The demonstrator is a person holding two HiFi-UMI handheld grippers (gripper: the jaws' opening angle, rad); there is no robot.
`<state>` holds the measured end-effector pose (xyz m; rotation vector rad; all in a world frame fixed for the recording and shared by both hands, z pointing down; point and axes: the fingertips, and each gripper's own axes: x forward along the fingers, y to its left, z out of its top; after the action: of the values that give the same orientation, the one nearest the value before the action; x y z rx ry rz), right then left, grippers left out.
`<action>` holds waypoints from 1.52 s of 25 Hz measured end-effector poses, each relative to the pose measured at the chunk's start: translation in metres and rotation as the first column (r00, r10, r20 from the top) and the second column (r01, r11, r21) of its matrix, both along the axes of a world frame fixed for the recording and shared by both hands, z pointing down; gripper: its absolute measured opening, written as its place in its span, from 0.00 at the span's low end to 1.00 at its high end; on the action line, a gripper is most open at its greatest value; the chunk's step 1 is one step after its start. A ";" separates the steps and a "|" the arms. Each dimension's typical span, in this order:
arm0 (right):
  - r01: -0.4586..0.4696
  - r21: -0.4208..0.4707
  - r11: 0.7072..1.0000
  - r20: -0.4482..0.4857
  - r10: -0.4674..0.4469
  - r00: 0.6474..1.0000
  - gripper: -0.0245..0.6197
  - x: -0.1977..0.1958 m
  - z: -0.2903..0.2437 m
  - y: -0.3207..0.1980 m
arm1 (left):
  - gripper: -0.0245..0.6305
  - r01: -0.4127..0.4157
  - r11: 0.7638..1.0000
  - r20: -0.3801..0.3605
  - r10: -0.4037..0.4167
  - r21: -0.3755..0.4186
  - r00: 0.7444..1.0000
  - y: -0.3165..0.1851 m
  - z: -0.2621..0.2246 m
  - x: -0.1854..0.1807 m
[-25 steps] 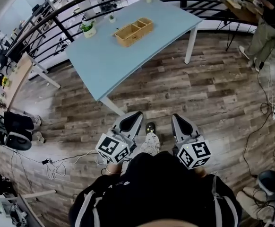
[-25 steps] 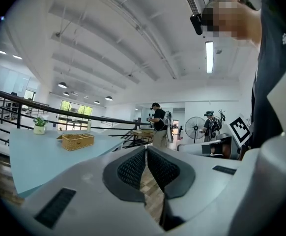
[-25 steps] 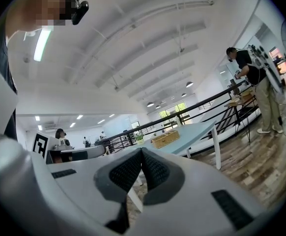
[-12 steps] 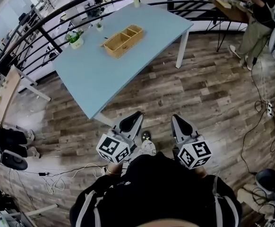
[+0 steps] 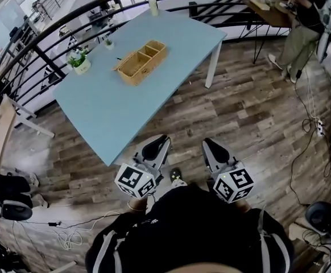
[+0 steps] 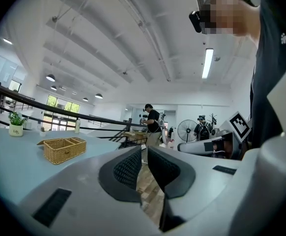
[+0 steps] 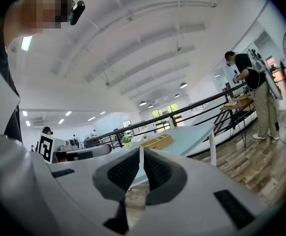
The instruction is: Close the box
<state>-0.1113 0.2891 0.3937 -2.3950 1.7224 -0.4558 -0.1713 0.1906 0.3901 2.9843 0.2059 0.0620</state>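
Standing off from the table, so by my read nothing of the task is done yet. The wood floor lies between the person and the table edge. The wicker box sits toward the far side of the table top, open upward with its divided compartments showing, and nothing touches it. I can't make out a lid for sure. The left hand-held gripper and right hand-held gripper are held close to the body and well apart from the box. Both have jaws pressed together with nothing between them. Left to do: reach the table, get to the box, shut it.

Only the head view shows the full layout: railing behind the table, potted plant and bottle near the box. The left gripper view adds a low side-on look at the box, plus a standing fan. The right gripper view adds a table leg.
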 end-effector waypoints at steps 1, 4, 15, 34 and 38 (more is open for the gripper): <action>-0.004 -0.005 1.000 -0.002 0.004 1.000 0.08 0.003 0.000 -0.005 | 0.07 -0.009 1.000 0.002 0.009 -0.001 1.000 -0.005 0.001 0.004; -0.019 -0.021 1.000 -0.004 0.019 1.000 0.10 0.011 -0.001 -0.020 | 0.07 -0.030 1.000 0.004 0.030 -0.007 1.000 -0.020 0.002 0.014; -0.081 -0.055 0.995 -0.008 0.081 0.997 0.13 0.044 0.006 -0.068 | 0.08 -0.097 0.995 0.004 0.098 -0.016 0.995 -0.074 0.009 0.056; 0.010 -0.052 0.999 0.004 -0.010 1.000 0.16 0.076 0.014 -0.165 | 0.11 -0.016 0.999 0.049 0.018 -0.030 0.999 -0.157 0.027 0.075; 0.103 -0.035 0.994 0.000 -0.103 0.995 0.16 0.085 0.010 -0.186 | 0.11 0.084 0.996 0.052 -0.082 -0.025 0.995 -0.170 0.025 0.071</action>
<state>-0.0259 0.1033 0.4039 -2.3386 1.8604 -0.5018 -0.1007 0.0204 0.4149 2.9566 0.0760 0.1248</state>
